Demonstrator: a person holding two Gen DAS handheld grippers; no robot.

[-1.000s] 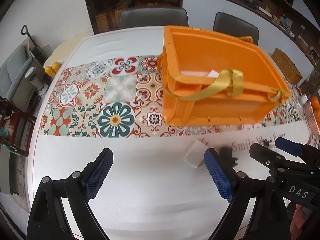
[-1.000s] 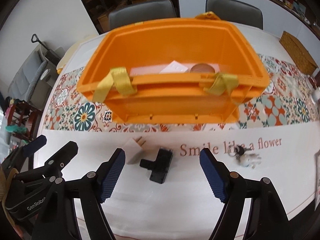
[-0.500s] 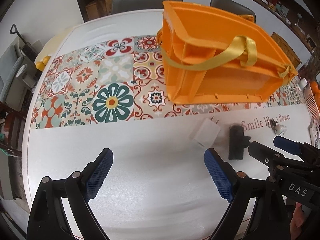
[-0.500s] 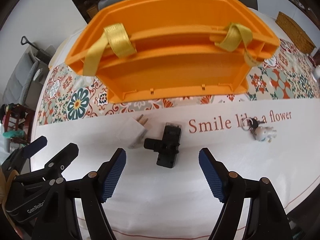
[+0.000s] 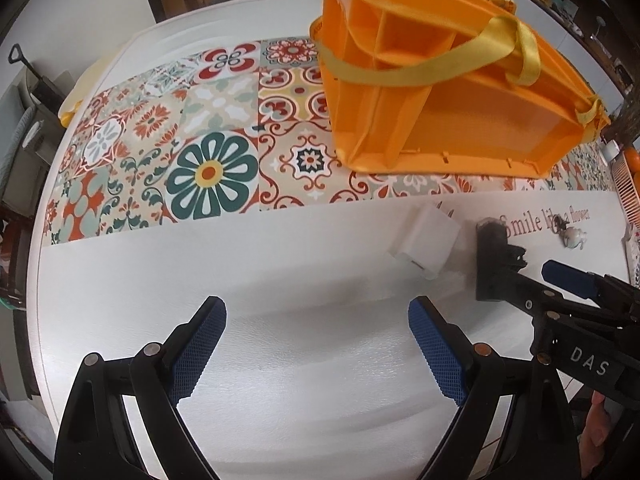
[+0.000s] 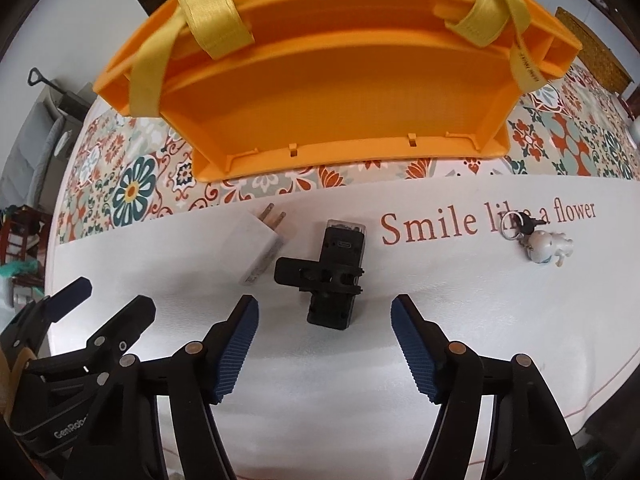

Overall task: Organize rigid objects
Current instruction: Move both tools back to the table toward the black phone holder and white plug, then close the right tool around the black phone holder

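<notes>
Two grippers hang over my table; the right gripper, jaws apart, empty and just narrowing, sits nearest the black mount, lying ahead, long axis along its fingers; left gripper gapes, empty

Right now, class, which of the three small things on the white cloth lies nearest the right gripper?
The black clip mount: it lies straight ahead of the right gripper, while the white plug sits off left and the keyring far right.

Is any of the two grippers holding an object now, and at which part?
No. The left gripper and the right gripper are both open and empty; the right's jaws have just been closing above the black plastic clip-shaped device.
</notes>
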